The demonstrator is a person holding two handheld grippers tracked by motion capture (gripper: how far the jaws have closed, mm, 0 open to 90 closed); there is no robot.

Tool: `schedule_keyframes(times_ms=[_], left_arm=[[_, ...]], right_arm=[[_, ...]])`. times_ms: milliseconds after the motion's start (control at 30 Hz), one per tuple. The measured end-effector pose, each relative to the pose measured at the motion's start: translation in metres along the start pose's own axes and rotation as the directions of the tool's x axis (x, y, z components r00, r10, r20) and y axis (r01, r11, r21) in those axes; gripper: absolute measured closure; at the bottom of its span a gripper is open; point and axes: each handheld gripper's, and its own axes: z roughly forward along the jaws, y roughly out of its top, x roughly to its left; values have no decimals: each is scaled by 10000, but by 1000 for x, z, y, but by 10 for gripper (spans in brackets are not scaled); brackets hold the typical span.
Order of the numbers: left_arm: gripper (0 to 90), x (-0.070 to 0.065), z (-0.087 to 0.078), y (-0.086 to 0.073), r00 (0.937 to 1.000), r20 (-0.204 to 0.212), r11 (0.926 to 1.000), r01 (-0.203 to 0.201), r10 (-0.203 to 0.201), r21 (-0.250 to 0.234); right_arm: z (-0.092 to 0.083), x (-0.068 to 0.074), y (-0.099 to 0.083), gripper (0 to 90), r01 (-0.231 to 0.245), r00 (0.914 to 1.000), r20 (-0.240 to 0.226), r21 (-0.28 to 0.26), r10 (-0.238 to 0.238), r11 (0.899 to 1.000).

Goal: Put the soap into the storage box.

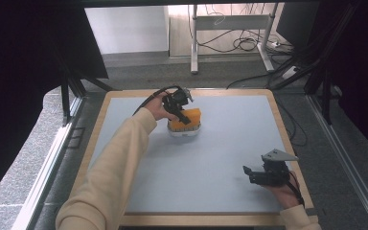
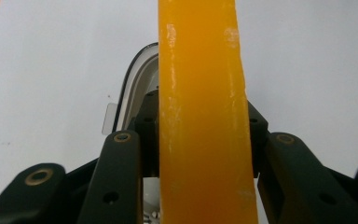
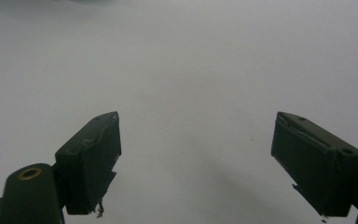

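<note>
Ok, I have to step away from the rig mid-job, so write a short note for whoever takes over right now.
Left gripper: shut on the orange slab, which stands on edge between its jaws, at the far middle of the table.
White container: directly under the slab; I cannot tell whether the slab is going in or coming out.
Right gripper: open, holding nothing, idle over bare table at the near right corner.
Done: the slab is firmly gripped.
Left: probably finish moving the slab, then release it; the right gripper could steady the white container if it shifts.
</note>
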Motion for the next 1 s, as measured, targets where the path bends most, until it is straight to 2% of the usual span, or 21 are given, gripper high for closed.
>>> schedule_keyframes(times_ms=[133,400,500,667,700,733,767,833,933,1000], left_arm=[[618,3,5,0,9997,236,10000,-41,42,-24],[618,10,9,-6,9991,402,9998,100,-94,-143],[618,13,12,-10,9991,421,10000,94,-92,-33],[617,17,20,-16,9976,646,9997,240,-234,-89],[616,17,21,-17,9963,749,9988,435,-417,-219],[616,19,21,-18,9973,692,9995,277,-265,-173],[615,18,21,-18,9974,613,9988,394,-376,-288],[595,19,19,-18,9990,358,9992,282,-272,-283],[547,17,16,-17,9996,-234,9990,154,-163,-408],[465,14,11,-14,9972,-734,9980,86,-132,-623]], right_arm=[[0,0,0,161,5,10000,4,-5,-5,10000],[0,-1,-1,161,-23,10000,33,11,23,10000],[0,-1,-1,161,-20,10000,34,17,20,10000],[1,-1,-2,161,-17,10000,33,62,17,10000],[1,-2,-2,161,-18,10000,40,64,17,10000],[1,-2,-2,161,-24,10000,45,63,24,10000],[1,-2,-2,161,-32,10000,43,65,32,10000],[1,-1,-2,161,-26,10000,3,49,26,10000],[2,0,-2,161,29,10000,-46,62,-28,10000],[2,0,-2,161,74,10000,-64,61,-74,10000]])
